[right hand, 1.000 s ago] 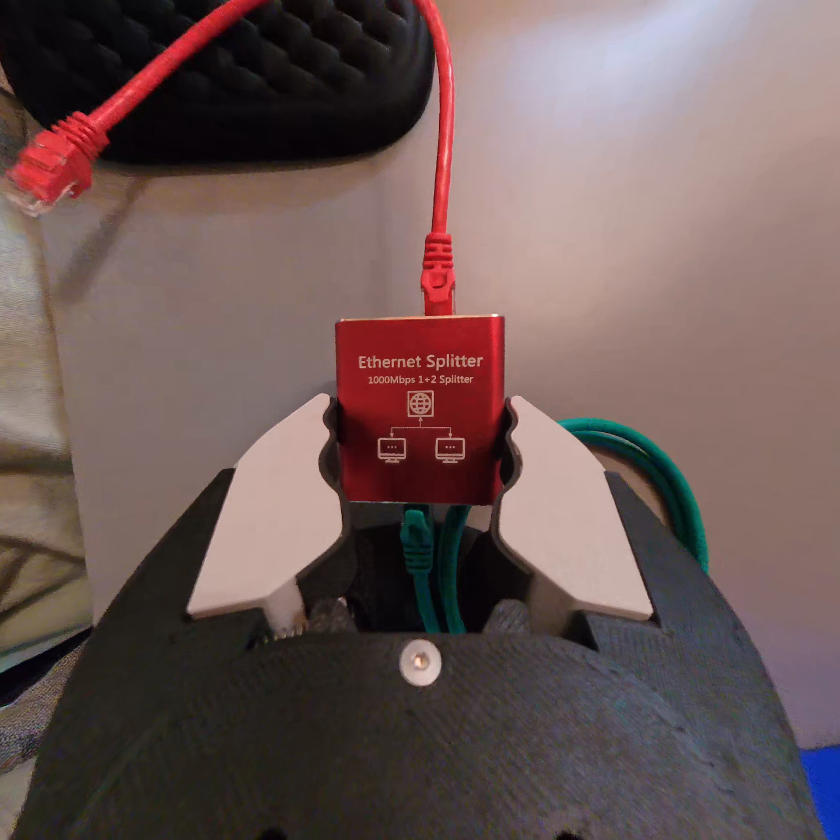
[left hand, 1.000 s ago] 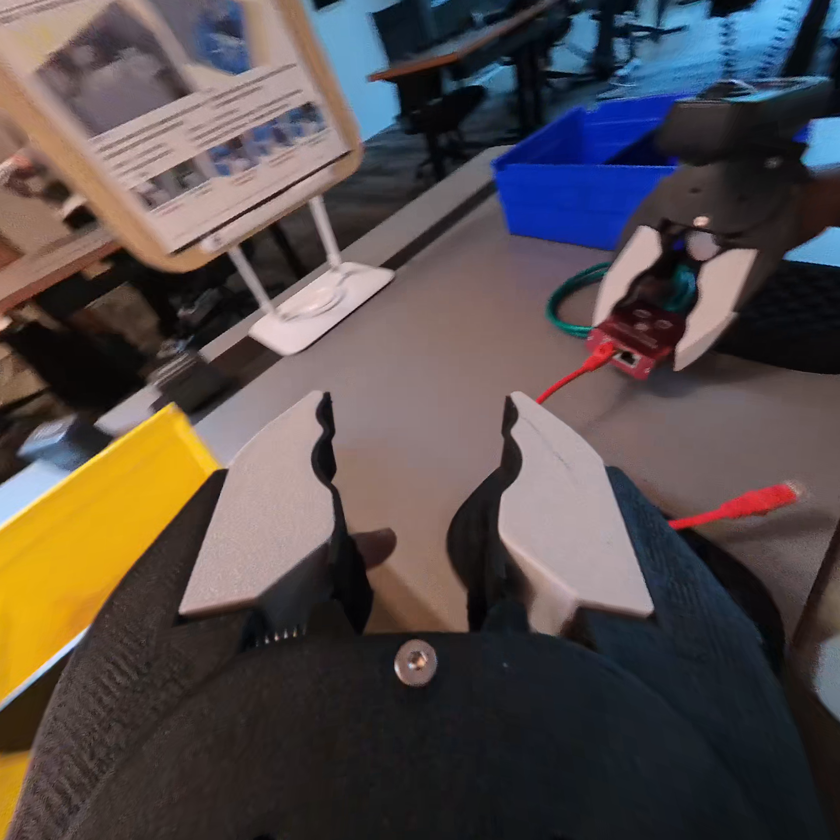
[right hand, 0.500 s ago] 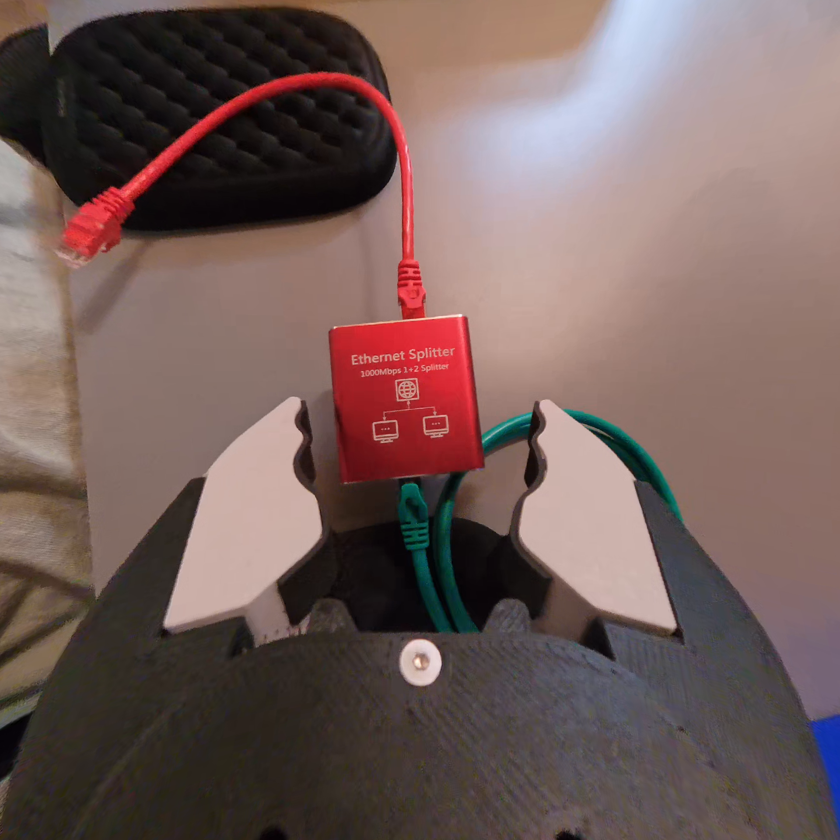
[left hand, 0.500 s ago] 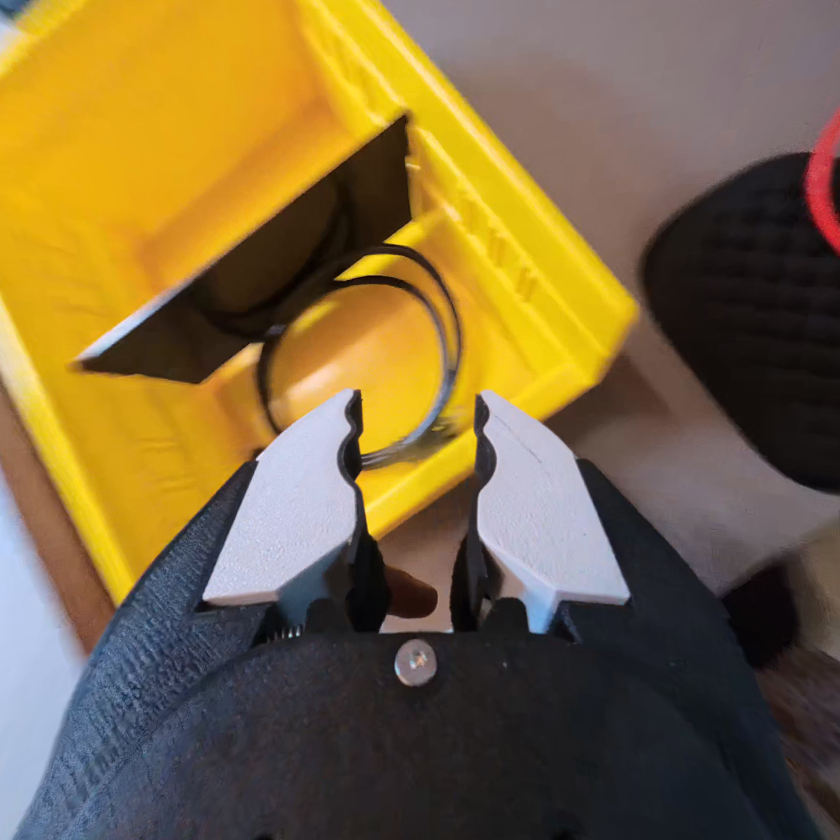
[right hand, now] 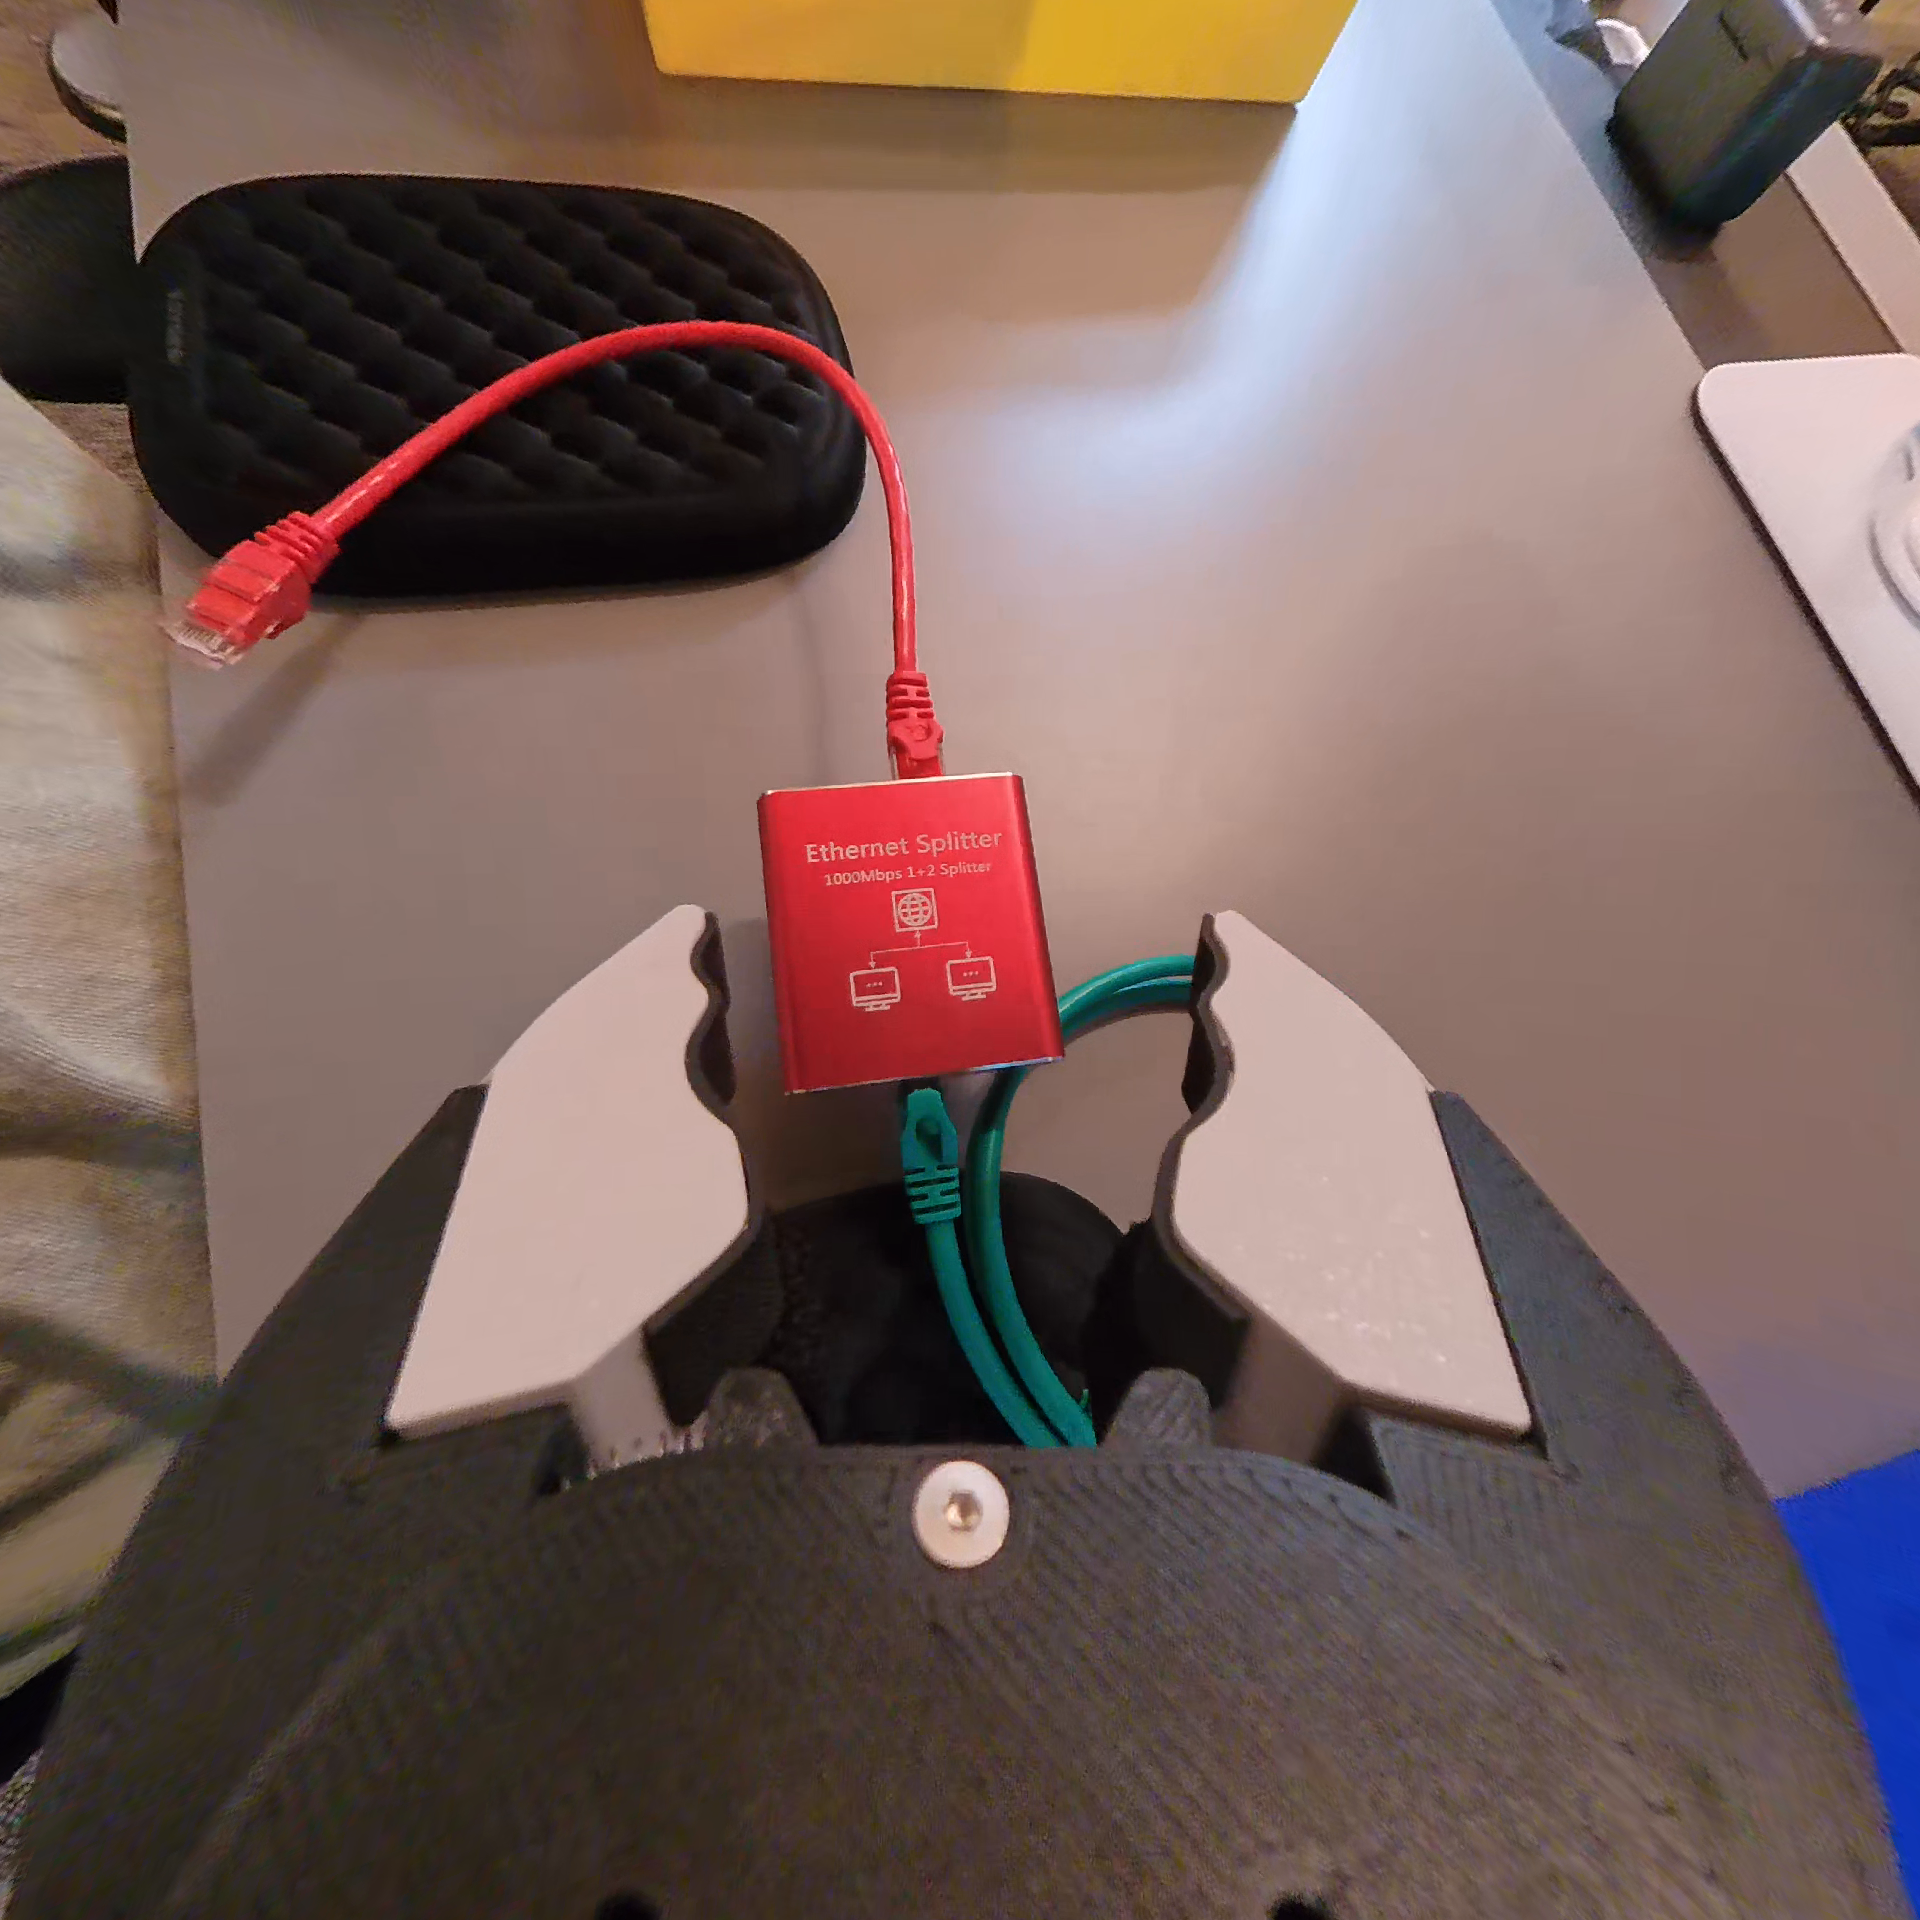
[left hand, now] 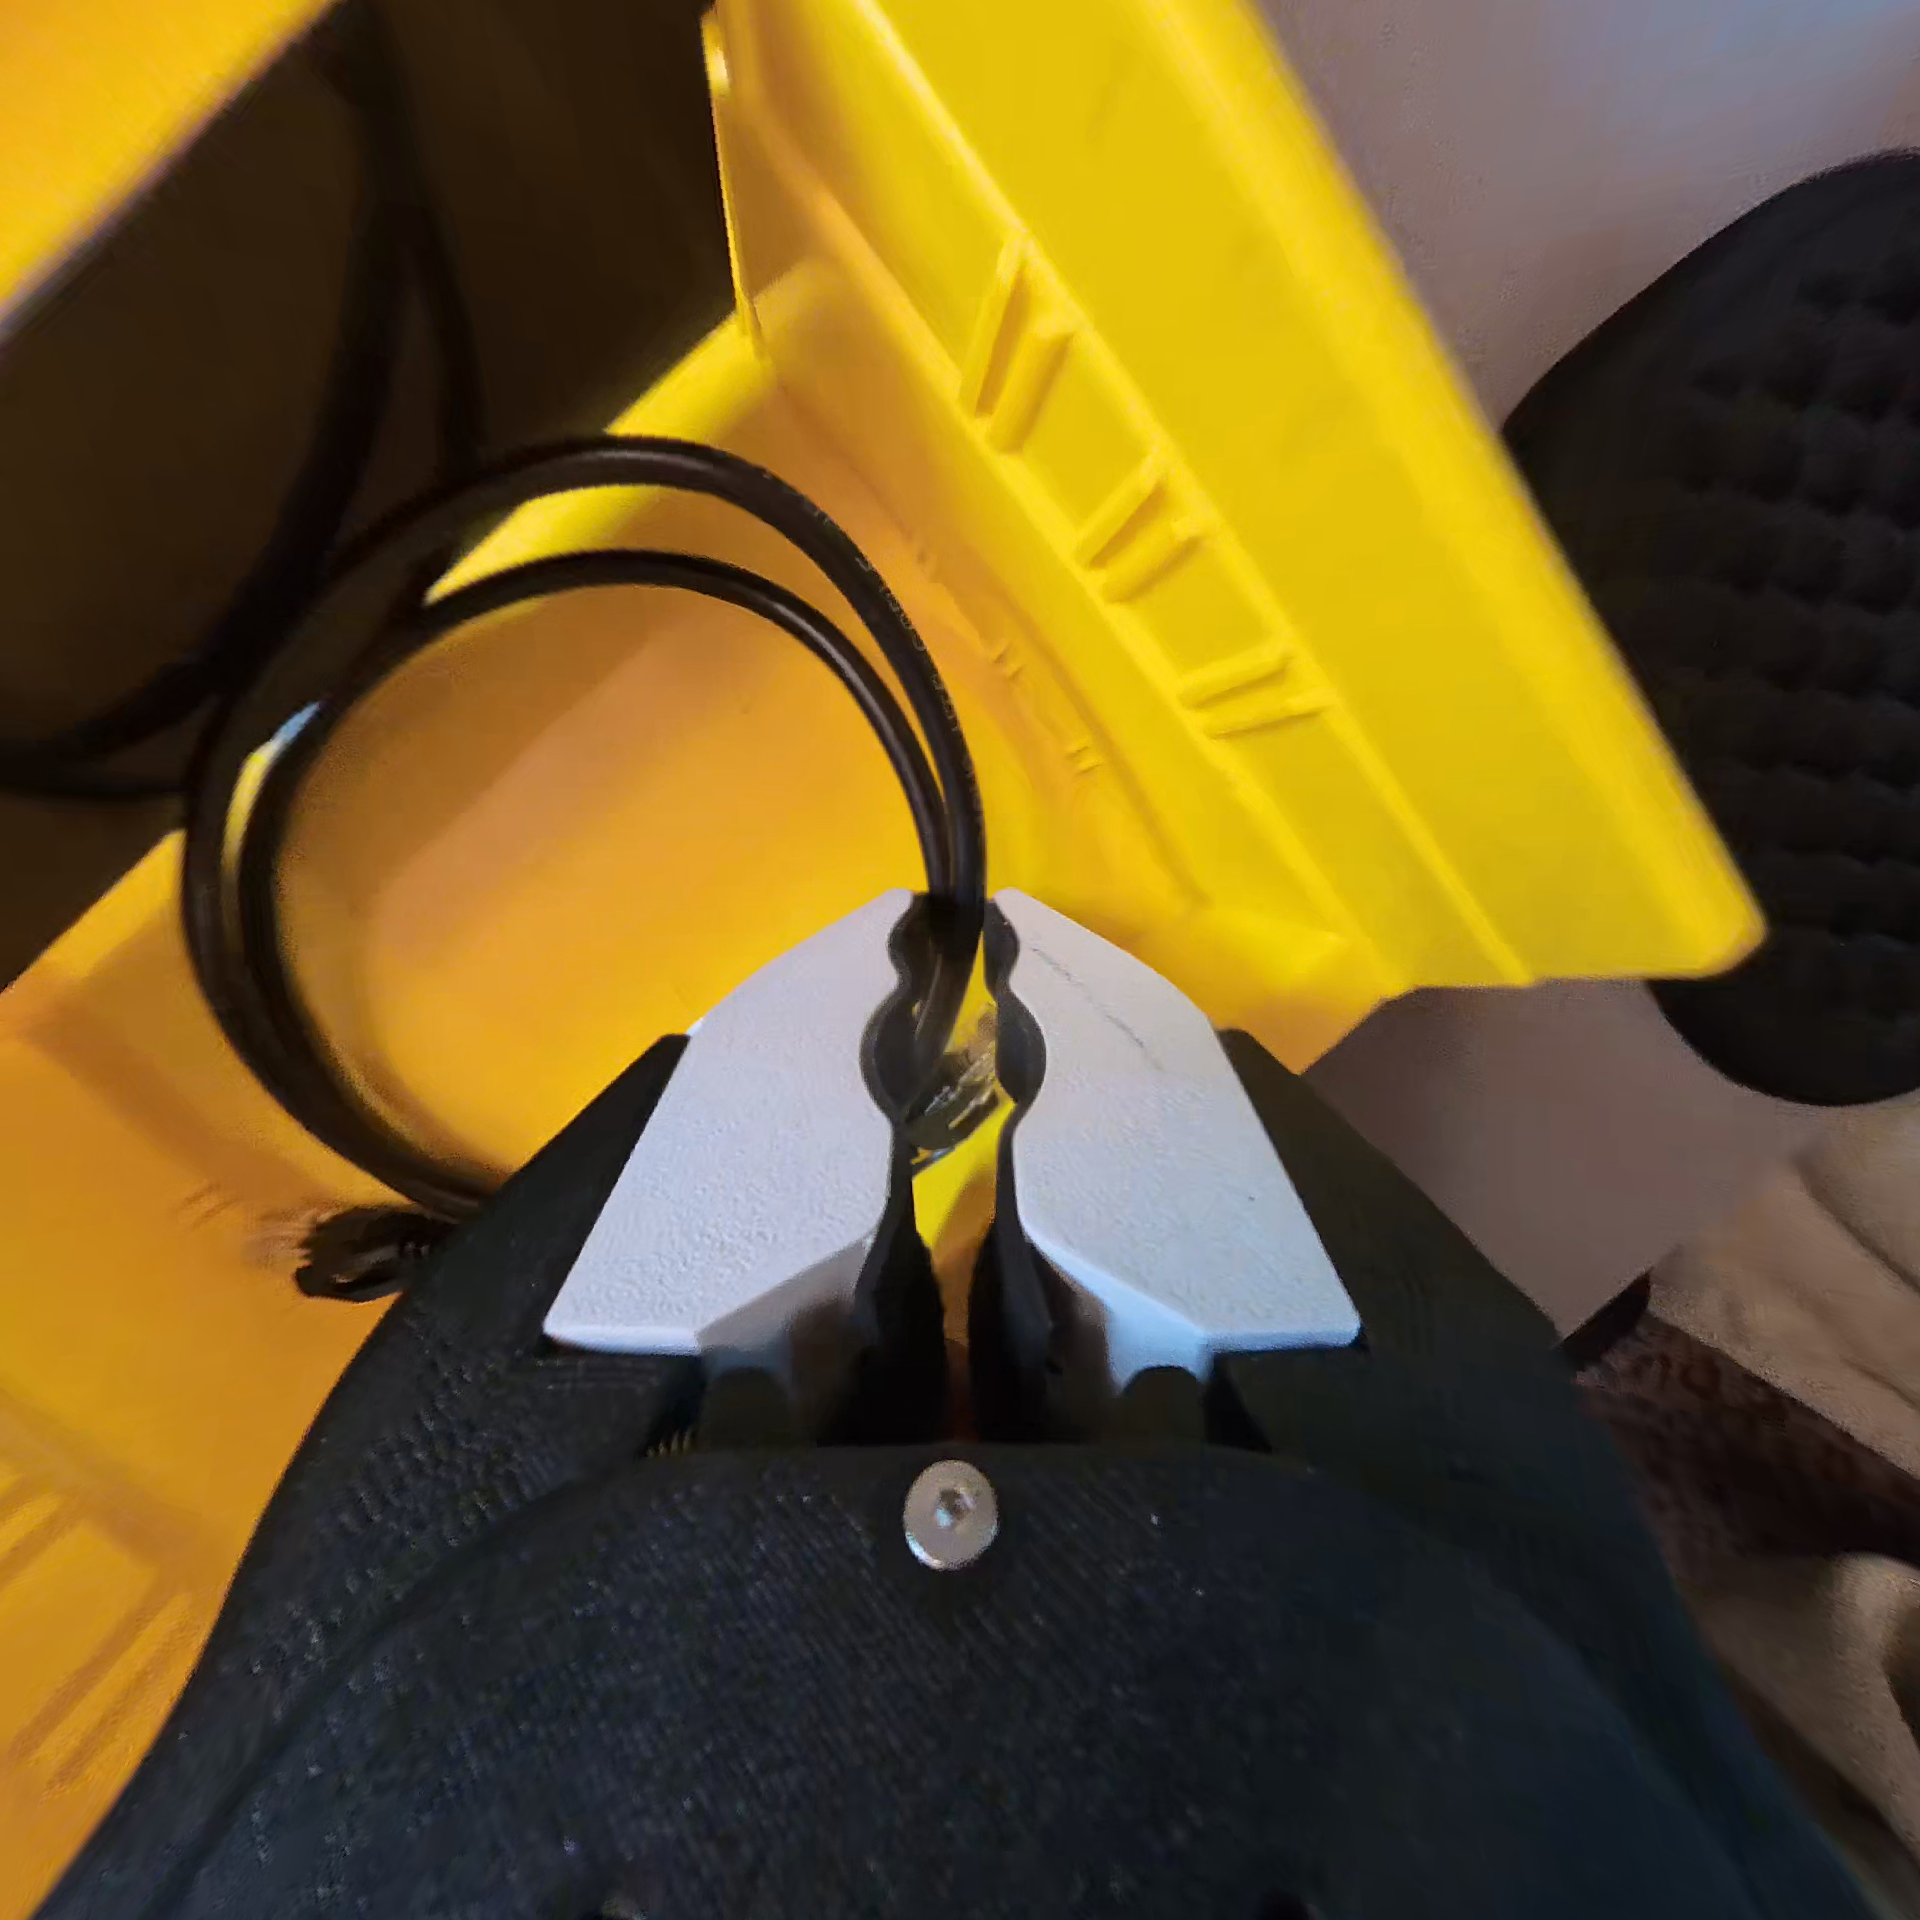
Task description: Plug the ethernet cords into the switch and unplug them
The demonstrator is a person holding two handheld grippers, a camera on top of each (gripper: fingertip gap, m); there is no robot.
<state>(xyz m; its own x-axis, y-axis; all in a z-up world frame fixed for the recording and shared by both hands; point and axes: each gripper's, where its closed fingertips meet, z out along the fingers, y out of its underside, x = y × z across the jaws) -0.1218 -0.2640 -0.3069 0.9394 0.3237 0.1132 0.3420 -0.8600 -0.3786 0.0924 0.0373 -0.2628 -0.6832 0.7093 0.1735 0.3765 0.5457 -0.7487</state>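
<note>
The left hand-held gripper tilts steeply downward, its pale fingers pinched nearly together on a black cable. The right hand-held gripper hangs level, its jaws spread wide and gripping nothing.

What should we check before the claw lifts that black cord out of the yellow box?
1. Left gripper shut on the black cord: ok.
2. Holding near a plug: ok, a clear plug shows between the fingers.
3. Cord loops free of the yellow bin: cannot tell, one end runs out of view.
4. Right gripper steadying the red switch: not ok, it is open.
5. Free port on the switch: cannot tell; the red cord and green cord are plugged in.
</note>
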